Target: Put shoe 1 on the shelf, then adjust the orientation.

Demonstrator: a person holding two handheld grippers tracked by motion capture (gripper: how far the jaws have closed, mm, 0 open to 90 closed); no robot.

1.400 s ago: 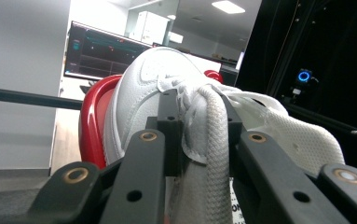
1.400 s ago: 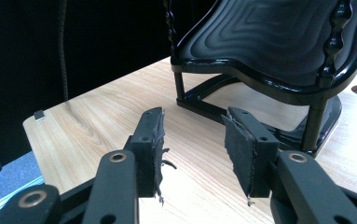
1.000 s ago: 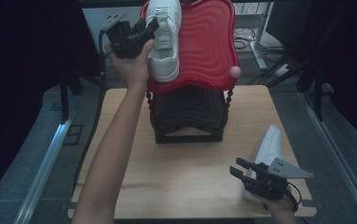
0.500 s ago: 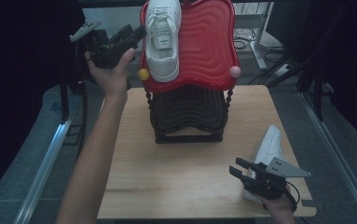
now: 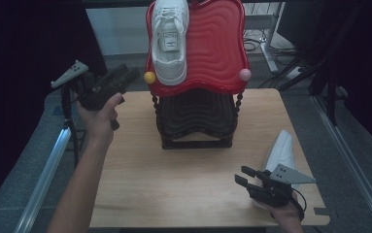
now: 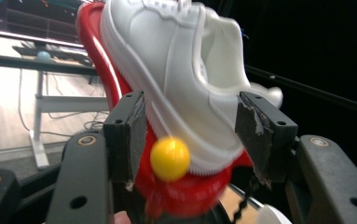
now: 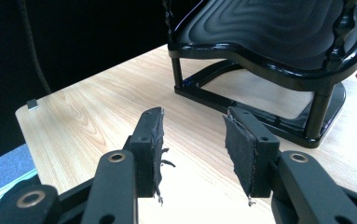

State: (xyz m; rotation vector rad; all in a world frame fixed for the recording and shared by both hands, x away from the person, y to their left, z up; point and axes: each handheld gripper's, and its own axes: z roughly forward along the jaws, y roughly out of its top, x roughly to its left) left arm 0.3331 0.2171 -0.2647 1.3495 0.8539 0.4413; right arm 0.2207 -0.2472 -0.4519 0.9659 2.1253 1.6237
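A white shoe (image 5: 170, 39) lies on the red top tier (image 5: 222, 53) of a two-tier rack, toe toward me. My left gripper (image 5: 127, 76) hovers left of the rack, apart from the shoe. Its jaws have just been opening and stand open with nothing between them. In the left gripper view the shoe (image 6: 185, 70) and a yellow knob (image 6: 169, 158) sit beyond the jaws. A second white shoe (image 5: 280, 150) lies on the table at the right. My right gripper (image 5: 245, 176) is open beside it, empty, and its own view (image 7: 195, 135) faces the black lower tier (image 7: 269, 32).
The rack stands at the back middle of the wooden table (image 5: 174, 184), with a pink knob (image 5: 245, 74) at its right corner. Metal rails run along both sides of the table. A desk and cables stand behind the rack.
The left gripper let go of the shoe on the red tier, then drew away to the left and downward. The shoe stays on the tier. The right gripper has not moved.
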